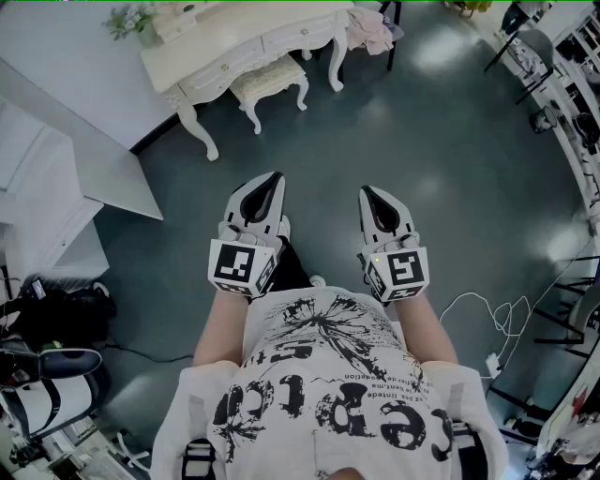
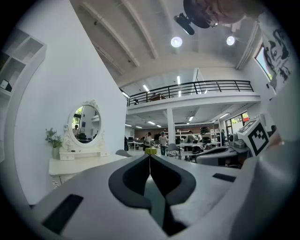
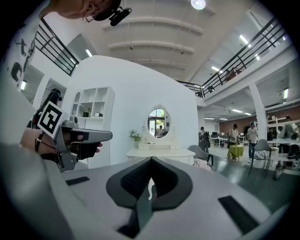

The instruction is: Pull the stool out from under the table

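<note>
the stool (image 1: 270,80) stands tucked under the white bench (image 1: 234,42), its cushioned seat half beneath the front edge and its curved legs on the grey floor (image 1: 422,141). we judge it sits there because nothing has drawn it out yet: the task has not begun. the bench stands against the wall, carrying an oval mirror (image 3: 159,123) and a small plant (image 1: 131,19) on top.

we stand well apart from the stool, with open floor between it and us. the left claw (image 1: 267,187) and the right claw (image 1: 373,202) are held side by side in front of our body at about the same height, both pointing ahead, roughly toward the bench. each claw is closed tip to tip with nothing between its jaws, as its own view shows. that looks like a carrying pose, not a reach. in our judgement we must walk closer, lower the claws and spread one before it can take the seat edge or a leg.
</note>
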{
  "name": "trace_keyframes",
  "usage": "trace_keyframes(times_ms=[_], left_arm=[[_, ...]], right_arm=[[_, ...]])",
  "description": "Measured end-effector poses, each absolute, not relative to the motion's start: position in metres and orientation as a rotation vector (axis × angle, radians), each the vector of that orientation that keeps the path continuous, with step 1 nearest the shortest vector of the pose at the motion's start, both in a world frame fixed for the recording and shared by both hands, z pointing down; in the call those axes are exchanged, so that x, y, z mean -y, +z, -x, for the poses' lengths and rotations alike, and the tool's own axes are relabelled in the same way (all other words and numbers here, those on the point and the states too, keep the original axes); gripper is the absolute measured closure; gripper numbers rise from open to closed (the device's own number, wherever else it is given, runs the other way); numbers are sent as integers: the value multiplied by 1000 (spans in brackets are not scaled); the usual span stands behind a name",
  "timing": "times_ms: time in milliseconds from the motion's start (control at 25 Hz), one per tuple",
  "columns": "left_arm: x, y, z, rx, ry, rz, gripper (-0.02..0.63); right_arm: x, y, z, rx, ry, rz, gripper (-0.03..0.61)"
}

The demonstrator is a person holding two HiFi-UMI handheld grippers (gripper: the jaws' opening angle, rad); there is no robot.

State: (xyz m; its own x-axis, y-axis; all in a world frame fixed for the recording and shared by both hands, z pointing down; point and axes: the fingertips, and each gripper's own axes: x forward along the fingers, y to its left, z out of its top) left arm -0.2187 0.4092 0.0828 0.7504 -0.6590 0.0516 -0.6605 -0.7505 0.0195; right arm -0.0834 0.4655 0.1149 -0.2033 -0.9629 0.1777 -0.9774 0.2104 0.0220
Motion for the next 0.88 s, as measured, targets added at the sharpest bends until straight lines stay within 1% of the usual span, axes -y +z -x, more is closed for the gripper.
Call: trace_keyframes(times_ms=[360, 680, 880], left_arm=[[-400, 90, 217, 1094, 49, -2895, 592], [-396, 94, 201, 1089, 83, -2882, 592], [-379, 113, 195, 1064, 120, -2872, 592]], right_arm=[[-456, 122, 82, 2323, 140, -1872, 563], [-456, 119, 54, 2299, 191, -1955, 563], [-437, 139, 44, 2277, 248, -1964, 563]])
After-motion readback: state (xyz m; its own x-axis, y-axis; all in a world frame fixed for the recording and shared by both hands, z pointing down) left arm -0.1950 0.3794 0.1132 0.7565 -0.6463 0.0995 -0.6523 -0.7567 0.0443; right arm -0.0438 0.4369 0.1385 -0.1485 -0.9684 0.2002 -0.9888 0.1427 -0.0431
